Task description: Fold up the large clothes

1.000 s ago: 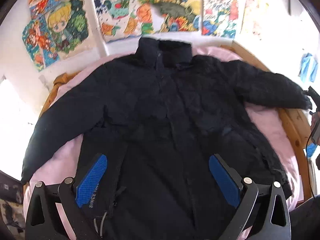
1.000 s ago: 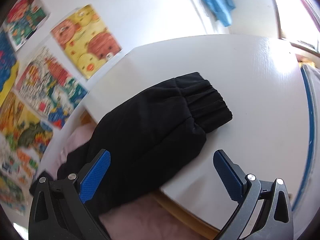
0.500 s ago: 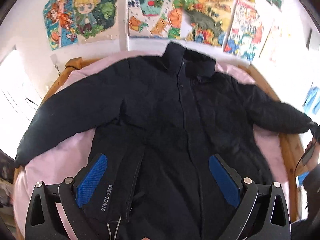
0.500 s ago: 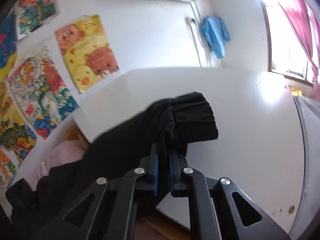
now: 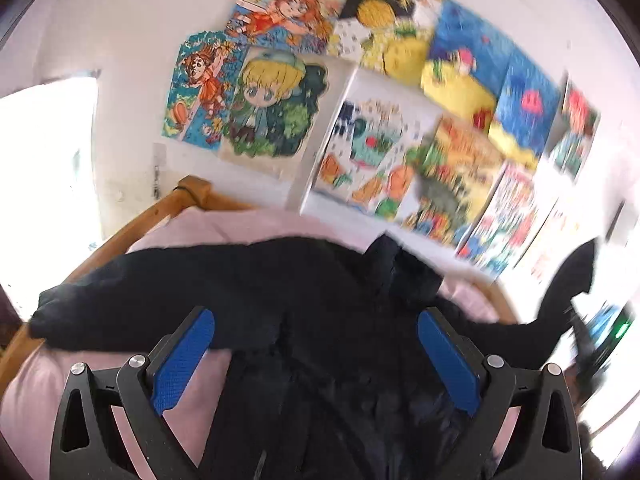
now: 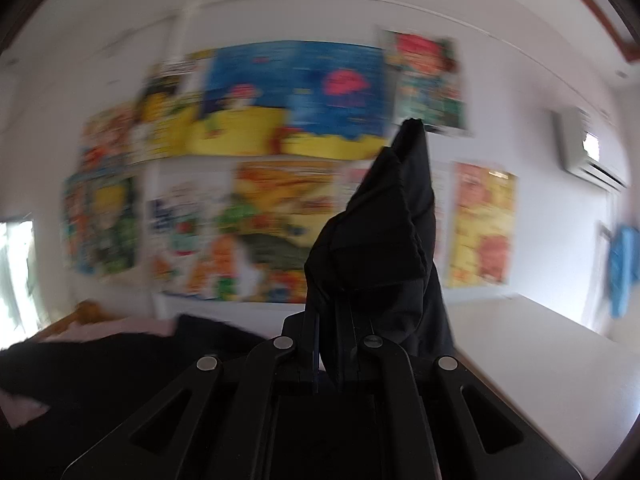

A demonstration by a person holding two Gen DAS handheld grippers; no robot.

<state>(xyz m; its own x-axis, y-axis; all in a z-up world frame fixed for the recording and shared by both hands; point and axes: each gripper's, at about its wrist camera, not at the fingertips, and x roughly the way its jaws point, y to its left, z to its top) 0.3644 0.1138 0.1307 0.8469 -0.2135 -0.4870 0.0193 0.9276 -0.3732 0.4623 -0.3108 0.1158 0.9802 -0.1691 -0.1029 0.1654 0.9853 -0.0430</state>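
Observation:
A large black padded jacket lies spread, front up, on a pink bed cover. My left gripper hovers open over the jacket's chest, blue pads wide apart with nothing between them. The jacket's left sleeve stretches toward the bed's left edge. My right gripper is shut on the other sleeve, whose cuff end stands up above the jaws. In the left wrist view that raised sleeve hangs in the air at the far right. The jacket body shows dark at lower left.
A wooden bed frame rims the bed. Colourful posters cover the wall behind. A white tabletop lies to the right, with an air conditioner and a blue cloth on the wall.
My right gripper shut on the sleeve's cuff, lifted it off the white surface and swung left toward the jacket. The left gripper stayed open, rose and tilted up toward the wall.

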